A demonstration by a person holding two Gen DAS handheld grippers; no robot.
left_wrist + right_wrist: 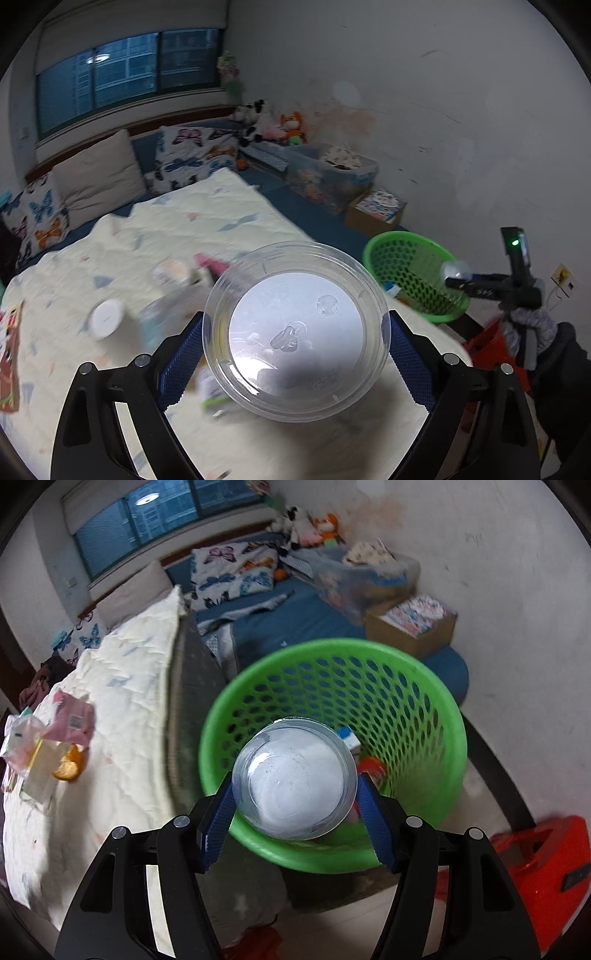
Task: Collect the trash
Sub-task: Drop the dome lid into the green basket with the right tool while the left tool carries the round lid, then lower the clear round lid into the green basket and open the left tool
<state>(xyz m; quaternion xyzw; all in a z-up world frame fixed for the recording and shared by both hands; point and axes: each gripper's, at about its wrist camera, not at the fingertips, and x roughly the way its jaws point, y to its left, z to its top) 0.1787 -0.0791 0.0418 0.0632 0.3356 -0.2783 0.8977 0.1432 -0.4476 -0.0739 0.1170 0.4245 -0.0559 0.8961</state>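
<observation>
Over the near edge of the cream bedspread (177,229), left gripper (295,350) has its 2 blue pads (410,365) clamped on a clear plastic lid (297,336), 1 pad on each side of the rim. Lid faces the camera flat-on, droplets visible on its surface. Behind it on the bedspread, all motion-blurred: a white round cap (107,319), a pink packet (214,264), a pale round container (171,273). Green basket (413,277) sits far right of the lid, off the bed edge. Right gripper (456,275) shows in the left view past the basket's right rim, gloved hand (528,332) on its handle.

Right wrist view: right gripper (295,805) pinches a clear plastic cup (295,779) between both pads, 1 pad each side, cup bottom toward the camera. Cup is held above the green basket (424,709), over its near rim, not released. Inside the basket: a blue-white carton (349,738) and something red-orange (373,768), partly hidden by the cup. Cream bedspread (129,686) is left of the basket, with a pink packet (74,720), a clear bag (22,746) and an orange peel (68,766) near its left end. Red object (546,860) on the floor, near right of the basket. Cardboard box (413,624) is far behind the basket.
</observation>
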